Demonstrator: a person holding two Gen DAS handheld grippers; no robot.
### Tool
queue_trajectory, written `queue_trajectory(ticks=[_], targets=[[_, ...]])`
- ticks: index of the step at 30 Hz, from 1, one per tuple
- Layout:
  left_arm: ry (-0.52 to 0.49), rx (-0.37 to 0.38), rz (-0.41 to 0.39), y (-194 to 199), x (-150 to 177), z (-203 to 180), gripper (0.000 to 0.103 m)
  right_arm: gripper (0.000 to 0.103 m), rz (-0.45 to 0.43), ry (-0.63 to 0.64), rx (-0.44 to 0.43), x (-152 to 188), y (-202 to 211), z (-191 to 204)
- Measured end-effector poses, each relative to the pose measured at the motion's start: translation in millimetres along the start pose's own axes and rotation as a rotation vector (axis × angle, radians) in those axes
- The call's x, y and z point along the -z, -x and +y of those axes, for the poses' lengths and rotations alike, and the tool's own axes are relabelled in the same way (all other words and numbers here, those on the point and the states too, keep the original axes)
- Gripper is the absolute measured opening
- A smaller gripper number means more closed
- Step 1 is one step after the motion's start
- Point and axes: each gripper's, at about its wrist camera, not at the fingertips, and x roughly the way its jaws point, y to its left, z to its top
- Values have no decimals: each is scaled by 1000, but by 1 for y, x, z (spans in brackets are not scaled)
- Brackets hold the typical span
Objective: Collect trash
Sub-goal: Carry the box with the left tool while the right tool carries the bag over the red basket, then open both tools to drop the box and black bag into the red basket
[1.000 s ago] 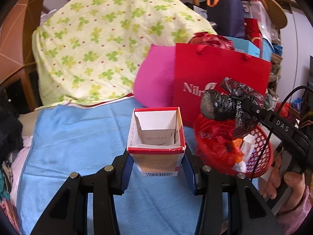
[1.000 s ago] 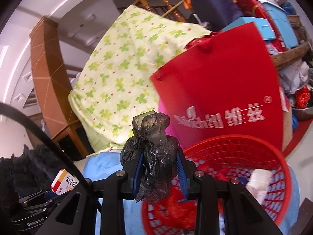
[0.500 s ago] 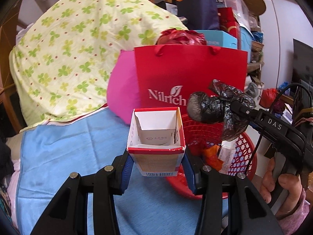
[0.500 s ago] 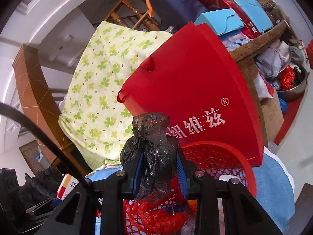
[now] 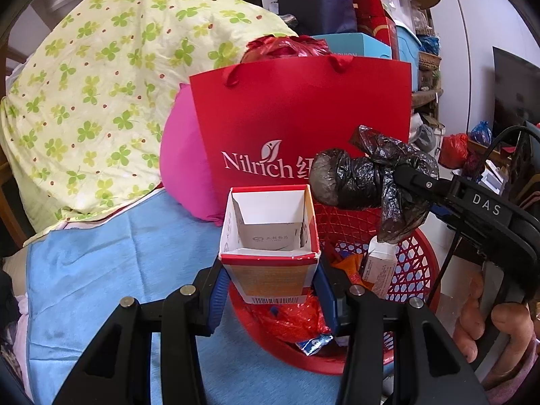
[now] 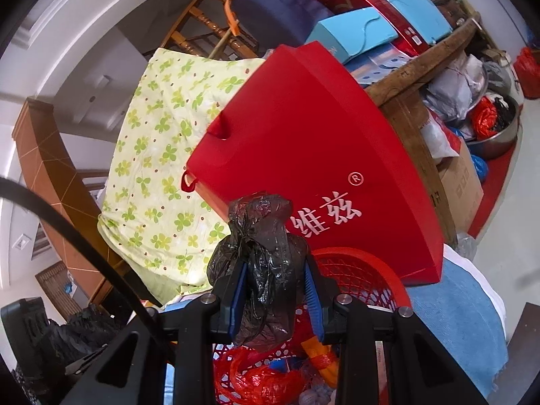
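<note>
My left gripper point(image 5: 270, 287) is shut on an open red-and-white carton point(image 5: 270, 236), held over the near left rim of a red mesh basket point(image 5: 415, 263). My right gripper point(image 6: 273, 290) is shut on a tied black plastic bag point(image 6: 263, 270), held above the same basket point(image 6: 364, 270). In the left wrist view the bag point(image 5: 364, 182) and the right gripper point(image 5: 398, 185) hang above the basket's middle. The basket holds red plastic, a small white box point(image 5: 381, 263) and wrappers.
A red paper gift bag point(image 5: 303, 125) stands right behind the basket, with a pink cushion point(image 5: 182, 162) and a clover-print quilt point(image 5: 101, 77) to its left. A blue cloth point(image 5: 118, 270) covers the surface. Boxes and bags point(image 6: 388, 27) pile at the back right.
Both grippers have moved towards the basket. The carton has shifted right, over the basket's rim. The black bag hangs closer above the basket. Both grips are unchanged.
</note>
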Motion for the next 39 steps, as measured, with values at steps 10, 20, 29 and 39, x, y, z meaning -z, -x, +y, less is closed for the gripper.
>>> queue_trajectory(ticks=[10, 20, 29, 39], targets=[[-21, 15, 17, -15, -4, -12, 49, 36, -3, -28, 25, -2, 5, -7], [-32, 29, 30, -23, -5, -20, 49, 36, -18, -65, 33, -2, 14, -14], [-31, 37, 47, -31, -2, -22, 49, 36, -13, -71, 36, 1, 16, -13], [-9, 43, 72, -42, 1, -17, 49, 36, 2, -72, 36, 0, 12, -13]])
